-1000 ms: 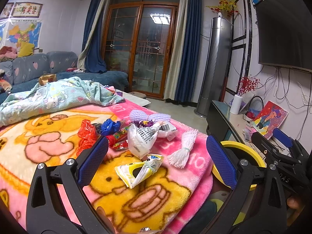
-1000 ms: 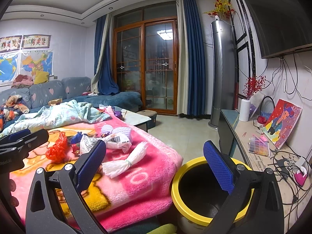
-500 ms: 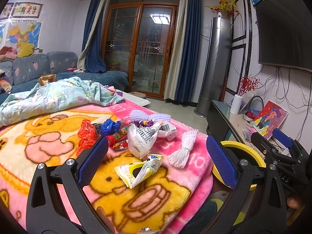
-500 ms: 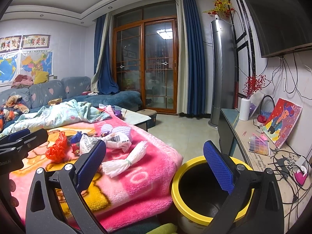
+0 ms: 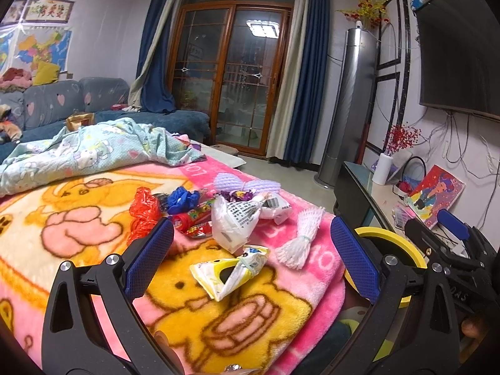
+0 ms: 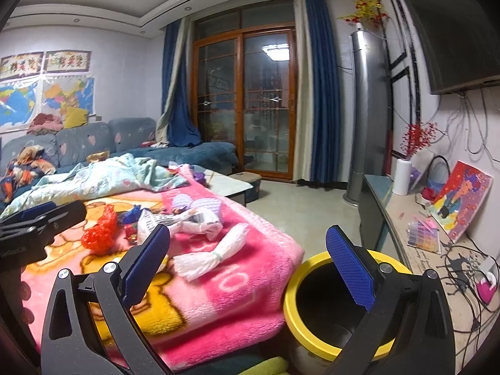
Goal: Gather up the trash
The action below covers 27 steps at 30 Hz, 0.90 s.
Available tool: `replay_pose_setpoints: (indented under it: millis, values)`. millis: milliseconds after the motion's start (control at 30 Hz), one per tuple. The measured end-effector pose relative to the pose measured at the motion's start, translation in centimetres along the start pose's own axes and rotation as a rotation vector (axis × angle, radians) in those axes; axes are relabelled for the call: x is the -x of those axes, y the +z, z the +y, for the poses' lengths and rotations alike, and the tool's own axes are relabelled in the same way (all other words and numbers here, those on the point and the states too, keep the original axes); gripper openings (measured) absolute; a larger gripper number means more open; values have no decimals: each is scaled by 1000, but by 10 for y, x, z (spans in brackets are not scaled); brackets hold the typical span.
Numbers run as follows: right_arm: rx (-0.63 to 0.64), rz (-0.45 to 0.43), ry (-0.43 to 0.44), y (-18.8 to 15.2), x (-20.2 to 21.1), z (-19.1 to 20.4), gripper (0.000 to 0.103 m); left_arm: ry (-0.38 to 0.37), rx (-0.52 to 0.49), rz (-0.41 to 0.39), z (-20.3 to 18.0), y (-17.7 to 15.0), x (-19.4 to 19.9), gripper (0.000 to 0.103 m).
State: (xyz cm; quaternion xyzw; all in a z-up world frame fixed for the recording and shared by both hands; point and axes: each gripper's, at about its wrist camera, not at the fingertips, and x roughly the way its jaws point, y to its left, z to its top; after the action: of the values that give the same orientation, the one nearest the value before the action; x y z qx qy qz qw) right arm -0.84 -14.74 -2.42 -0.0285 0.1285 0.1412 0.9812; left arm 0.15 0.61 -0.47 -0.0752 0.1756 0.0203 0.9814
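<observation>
Trash lies on a pink and yellow cartoon blanket (image 5: 78,237): a yellow-white wrapper (image 5: 231,270), a white foam net (image 5: 301,234), a white printed bag (image 5: 234,218), red wrappers (image 5: 193,222), a red plastic bag (image 5: 143,211), a blue scrap (image 5: 182,198) and a purple foam net (image 5: 240,182). My left gripper (image 5: 250,254) is open and empty, hovering above the yellow-white wrapper. My right gripper (image 6: 247,265) is open and empty, between the white foam net (image 6: 215,251) and the yellow-rimmed bin (image 6: 315,309).
The bin's rim (image 5: 387,237) stands just right of the blanket edge. A light blue quilt (image 5: 93,153) lies at the back. A TV cabinet (image 6: 412,243) with cables, a painting and a paper roll runs along the right wall. A blue sofa (image 6: 78,143) is far left.
</observation>
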Motion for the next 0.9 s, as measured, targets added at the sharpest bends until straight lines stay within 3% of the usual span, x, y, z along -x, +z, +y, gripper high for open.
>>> replay_pose_setpoints:
  millis: [433,833,900]
  values:
    - [20,112,160,10,-30,46,97,126,105,21,58,5,-6,92]
    - [49,261,224,3,-75,88,97,216,178,19,112,12,-6,92]
    - [47,289,218,-1,-87,92,92,233,180,25,120,13,-8,92]
